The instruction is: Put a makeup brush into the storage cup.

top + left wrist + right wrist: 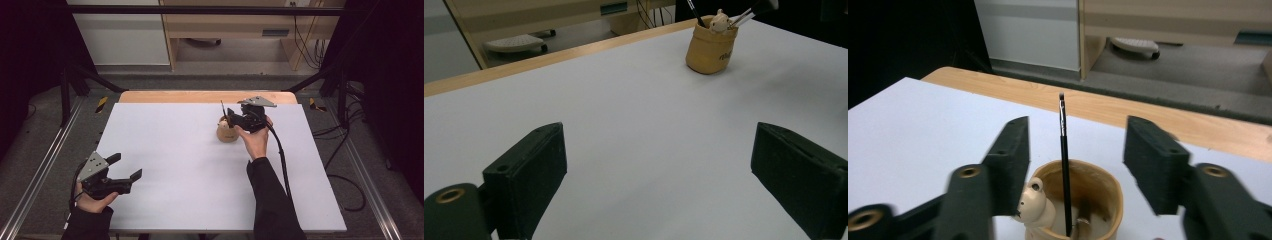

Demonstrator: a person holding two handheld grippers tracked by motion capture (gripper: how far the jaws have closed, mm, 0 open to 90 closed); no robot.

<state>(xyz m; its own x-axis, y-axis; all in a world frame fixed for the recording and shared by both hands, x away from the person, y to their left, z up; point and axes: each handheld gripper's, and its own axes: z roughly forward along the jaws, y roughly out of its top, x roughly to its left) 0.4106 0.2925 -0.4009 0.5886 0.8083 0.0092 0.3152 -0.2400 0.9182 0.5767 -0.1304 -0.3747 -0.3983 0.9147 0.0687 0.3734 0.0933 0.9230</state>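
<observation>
A tan round pot stands on the white table sheet, right of the middle and toward the far edge. It has a small pale bear figure on its rim. A thin black brush stands upright inside the pot. My right gripper hovers just above the pot, and its jaws stand apart on either side of the brush without touching it. At the near left corner my left gripper rests low, open and with nothing in it, looking across at the pot.
The wooden table edge shows beyond the white sheet. Black frame posts stand at both far corners. Cables lie on the floor to the right, and a light wood cabinet stands behind the table.
</observation>
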